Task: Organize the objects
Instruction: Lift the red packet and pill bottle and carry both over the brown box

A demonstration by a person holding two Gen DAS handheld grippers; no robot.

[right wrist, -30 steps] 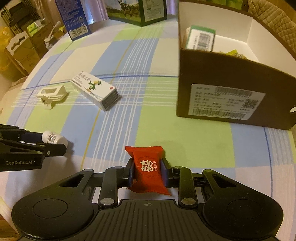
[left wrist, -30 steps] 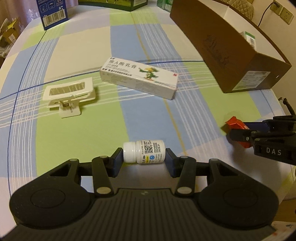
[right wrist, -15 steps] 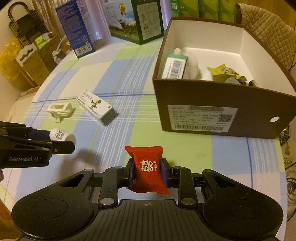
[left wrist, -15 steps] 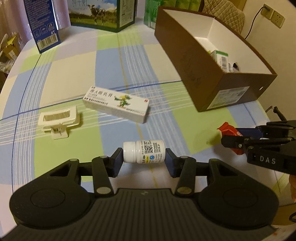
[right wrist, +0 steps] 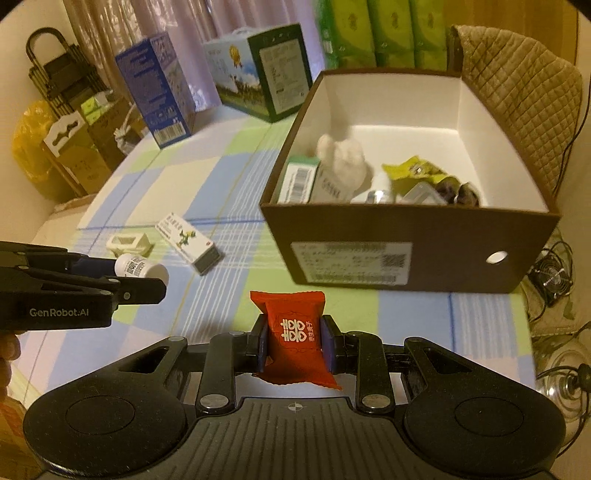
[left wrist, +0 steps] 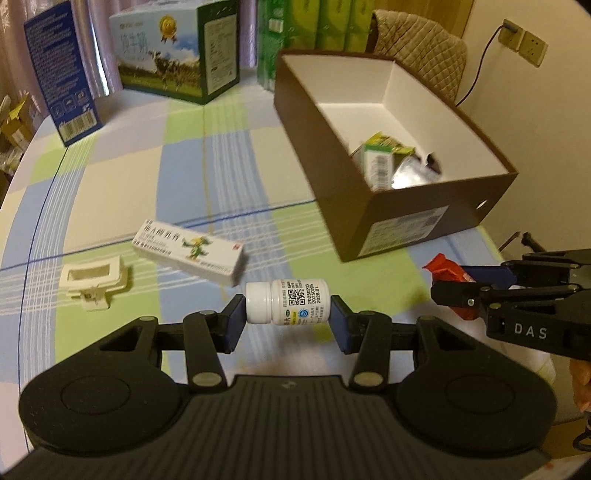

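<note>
My left gripper [left wrist: 288, 317] is shut on a white pill bottle [left wrist: 287, 301], held sideways above the checked tablecloth. My right gripper [right wrist: 293, 343] is shut on a red candy packet [right wrist: 295, 330], also lifted off the table. A brown cardboard box [right wrist: 406, 254] with a white inside stands ahead, to the right of both grippers; it holds several packets and a small carton. In the left wrist view the box [left wrist: 332, 184] is far right, and the right gripper [left wrist: 454, 284] with the red candy packet [left wrist: 445, 271] shows at the right edge.
A white medicine carton [left wrist: 188, 251] and a cream plastic clip [left wrist: 94, 277] lie on the tablecloth [left wrist: 147, 184] left of centre. A blue box [left wrist: 59, 70], a milk carton case [left wrist: 177, 48] and green packs [left wrist: 321, 22] stand at the far edge. A quilted chair [right wrist: 517, 96] is behind the brown box.
Both grippers have risen with their loads and now look down into the brown box, which sits farther off. The pill bottle and candy packet stay gripped.
</note>
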